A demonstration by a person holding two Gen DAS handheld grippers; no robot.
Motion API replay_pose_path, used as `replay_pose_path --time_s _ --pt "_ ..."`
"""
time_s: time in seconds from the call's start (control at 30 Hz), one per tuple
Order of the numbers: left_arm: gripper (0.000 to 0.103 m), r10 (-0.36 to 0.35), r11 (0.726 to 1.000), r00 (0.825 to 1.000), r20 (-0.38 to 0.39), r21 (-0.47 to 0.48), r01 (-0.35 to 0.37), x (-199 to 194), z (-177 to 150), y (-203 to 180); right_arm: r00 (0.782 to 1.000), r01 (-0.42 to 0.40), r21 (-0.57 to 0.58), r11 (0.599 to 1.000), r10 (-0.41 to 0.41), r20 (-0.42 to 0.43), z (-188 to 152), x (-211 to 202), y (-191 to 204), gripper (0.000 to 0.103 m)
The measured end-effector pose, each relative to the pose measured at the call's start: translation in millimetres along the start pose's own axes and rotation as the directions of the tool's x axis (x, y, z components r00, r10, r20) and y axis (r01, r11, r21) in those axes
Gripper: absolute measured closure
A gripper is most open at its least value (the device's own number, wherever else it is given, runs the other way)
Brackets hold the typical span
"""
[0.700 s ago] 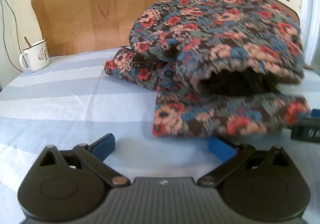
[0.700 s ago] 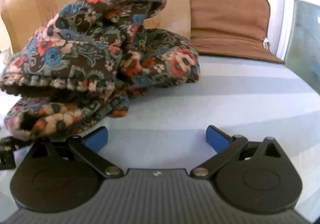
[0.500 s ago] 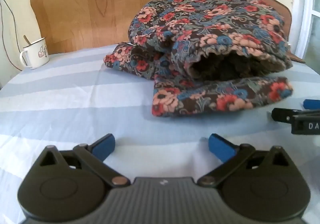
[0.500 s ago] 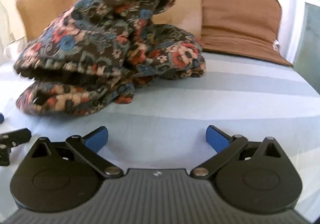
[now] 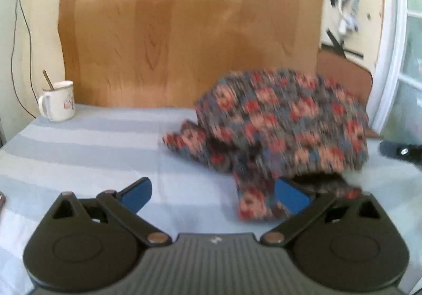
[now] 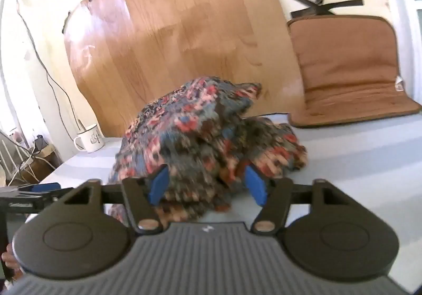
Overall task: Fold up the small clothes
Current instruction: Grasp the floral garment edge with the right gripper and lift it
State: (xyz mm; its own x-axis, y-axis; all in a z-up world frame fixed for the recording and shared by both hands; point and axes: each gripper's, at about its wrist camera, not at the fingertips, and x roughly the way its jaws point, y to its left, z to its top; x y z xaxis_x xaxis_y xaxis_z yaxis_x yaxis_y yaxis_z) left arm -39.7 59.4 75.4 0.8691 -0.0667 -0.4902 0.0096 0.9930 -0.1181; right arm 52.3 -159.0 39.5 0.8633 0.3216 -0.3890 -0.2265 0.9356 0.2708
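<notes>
A crumpled floral-print fabric garment [image 5: 284, 136] lies bunched toward the far right of the blue-striped bench [image 5: 79, 152]. Left gripper [image 5: 215, 196] and right gripper [image 6: 207, 184] jaws spread wide, holding nothing.

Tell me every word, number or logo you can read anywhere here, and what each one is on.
No words or numbers can be read.
Mug: a dark printed design, too small and blurred to read.
Left tongs: a small pale emblem on the ribbed body, no letters legible.
Right tongs: the same small emblem, no letters legible.
Floral garment: pattern only, blurred, no label in sight.
</notes>
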Motion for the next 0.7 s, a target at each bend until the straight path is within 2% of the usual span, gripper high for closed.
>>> replay_pose_path --time_s 0.03,0.07,0.1,0.13,0.17,0.2,0.27,0.37,0.43,0.47,0.53,0.6,0.7 --pt "0.0 0.007 1.0 1.0 0.008 0.005 -0.007 1 5 3 1.0 -0.005 0.013 1.0 0.005 -0.024 4 10 3 0.017" --pt "0.0 0.019 1.0 1.0 0.017 0.006 -0.019 0 9 6 0.999 -0.024 0.026 0.999 0.026 -0.048 6 24 6 0.019" --pt "0.0 0.03 1.0 0.999 0.025 0.008 -0.03 0 12 10 0.996 -0.041 0.029 0.999 0.043 -0.074 10 35 10 0.027" --pt "0.0 0.039 0.999 0.999 0.028 0.016 -0.04 0 14 11 0.994 -0.052 0.029 0.998 0.054 -0.093 11 43 12 0.055" --pt "0.0 0.057 0.998 0.998 0.031 0.025 -0.058 1 15 13 0.991 -0.054 0.021 0.998 0.056 -0.119 16 53 21 0.077" --pt "0.0 0.078 0.996 0.996 0.035 0.034 -0.08 3 15 15 0.986 -0.098 0.035 0.995 0.102 -0.13 30 57 18 0.082" --pt "0.0 0.111 0.992 0.993 0.034 0.05 -0.113 9 16 18 0.979 -0.194 0.084 0.977 0.198 -0.041 56 50 21 0.086" --pt "0.0 0.134 0.989 0.991 0.023 0.06 -0.135 21 19 22 0.982 -0.17 0.118 0.978 0.157 0.109 101 43 20 0.092" --pt "0.0 0.148 0.987 0.989 0.02 0.059 -0.149 31 19 20 0.99 -0.078 0.103 0.992 0.066 0.122 117 55 20 0.087" --pt "0.0 0.146 0.988 0.989 0.021 0.056 -0.146 34 18 19 0.995 -0.032 0.075 0.997 0.025 0.096 121 65 20 0.078" --pt "0.0 0.124 0.991 0.992 0.013 0.043 -0.124 42 15 16 1.0 -0.006 0.019 1.0 0.006 0.006 117 86 14 0.057" --pt "0.0 0.102 0.994 0.995 0.0 0.027 -0.102 50 14 19 1.0 0.023 0.007 1.0 -0.023 -0.005 108 89 5 0.057" --pt "0.0 0.097 0.995 0.995 -0.04 0.016 -0.096 66 10 18 0.999 0.043 0.079 0.996 -0.045 0.021 86 71 -21 0.047"
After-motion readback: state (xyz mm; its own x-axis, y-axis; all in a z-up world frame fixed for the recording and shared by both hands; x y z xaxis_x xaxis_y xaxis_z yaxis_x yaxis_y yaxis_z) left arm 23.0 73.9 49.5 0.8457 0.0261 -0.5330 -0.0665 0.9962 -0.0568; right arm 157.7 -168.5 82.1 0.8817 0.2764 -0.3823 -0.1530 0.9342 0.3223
